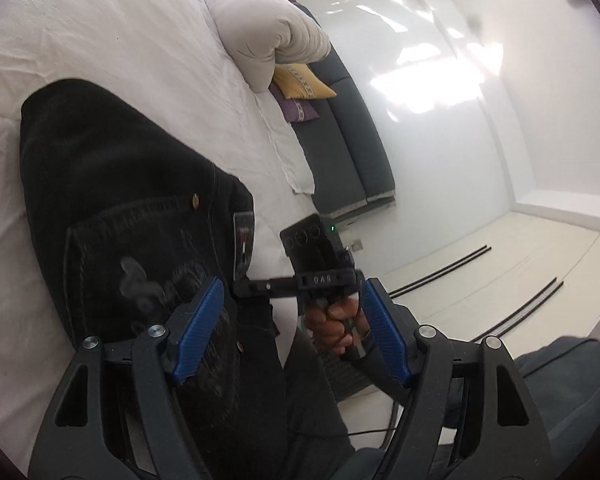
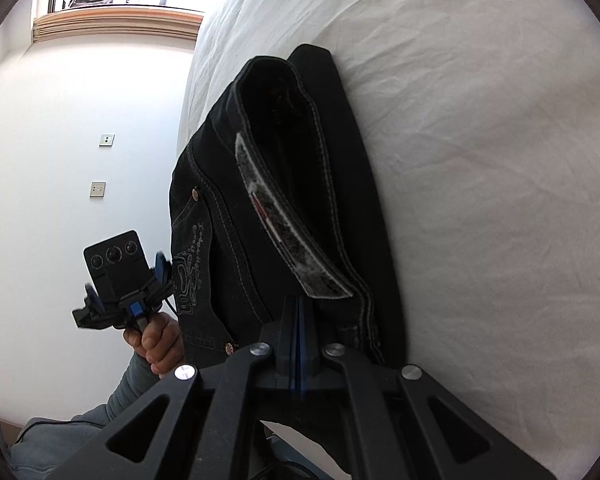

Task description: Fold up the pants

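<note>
Nearest, the right tongs [image 2: 299, 344] are pressed together, pinching the waistband edge of black pants [image 2: 276, 208] that lie folded on a white bed [image 2: 480, 160]. The left tongs [image 1: 292, 320] stand spread, holding nothing, beside the pants' back pocket. Beyond lie a white duvet [image 1: 260, 28] and coloured cushions [image 1: 300, 84].
</note>
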A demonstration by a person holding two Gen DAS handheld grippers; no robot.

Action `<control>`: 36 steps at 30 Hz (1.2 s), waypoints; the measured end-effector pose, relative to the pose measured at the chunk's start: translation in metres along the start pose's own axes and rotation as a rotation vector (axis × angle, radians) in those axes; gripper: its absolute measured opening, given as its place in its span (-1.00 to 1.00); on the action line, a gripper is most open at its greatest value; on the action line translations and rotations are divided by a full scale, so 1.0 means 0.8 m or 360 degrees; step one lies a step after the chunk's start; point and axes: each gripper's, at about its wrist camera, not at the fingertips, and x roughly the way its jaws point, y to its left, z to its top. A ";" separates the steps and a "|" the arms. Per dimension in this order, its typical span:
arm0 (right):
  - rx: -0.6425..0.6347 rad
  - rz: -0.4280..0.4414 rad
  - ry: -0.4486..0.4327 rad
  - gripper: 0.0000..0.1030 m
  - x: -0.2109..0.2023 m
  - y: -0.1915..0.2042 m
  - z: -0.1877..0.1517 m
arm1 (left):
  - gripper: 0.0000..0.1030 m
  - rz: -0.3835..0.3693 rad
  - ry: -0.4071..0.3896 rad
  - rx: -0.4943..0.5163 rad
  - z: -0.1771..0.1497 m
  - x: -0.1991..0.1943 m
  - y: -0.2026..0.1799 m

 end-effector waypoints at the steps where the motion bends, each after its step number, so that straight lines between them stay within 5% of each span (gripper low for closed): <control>1: -0.0003 -0.0003 -0.0004 -1.00 0.001 0.001 0.000 | 0.34 0.0011 0.0039 0.0024 -0.012 0.006 -0.004; 6: -0.0011 -0.0012 -0.0019 -1.00 0.003 0.005 -0.002 | 0.34 0.0033 0.0018 -0.0086 -0.060 0.005 0.013; 10: -0.0016 0.0009 -0.0040 -1.00 0.005 0.004 -0.002 | 0.33 0.0191 0.0057 -0.0024 -0.082 0.006 0.019; 19: -0.0036 0.0039 -0.0081 -0.96 -0.003 0.011 -0.013 | 0.35 0.0227 0.0039 -0.0038 -0.082 0.012 0.006; 21: -0.0100 0.0051 -0.0080 -0.70 -0.012 0.024 -0.019 | 0.35 0.0174 0.0081 -0.0006 -0.083 0.014 -0.012; 25: -0.0238 0.0071 -0.0197 0.26 -0.047 0.048 -0.023 | 0.36 0.0169 0.0169 0.0050 -0.099 0.012 -0.038; 28: -0.0261 -0.0059 -0.0279 0.29 -0.064 0.048 -0.009 | 0.36 0.0221 0.0051 0.0026 -0.094 -0.011 -0.041; 30: -0.0239 -0.0127 -0.0253 0.29 -0.057 0.043 0.004 | 0.46 0.0314 -0.0075 0.0014 -0.080 -0.032 -0.037; 32: -0.0228 -0.0182 -0.0214 0.29 -0.043 0.039 0.018 | 0.63 0.0533 -0.0144 0.0018 -0.060 -0.041 -0.028; 36: -0.0201 -0.0191 -0.0186 0.29 -0.016 0.033 0.039 | 0.63 0.0800 -0.0131 -0.0067 -0.031 -0.030 -0.004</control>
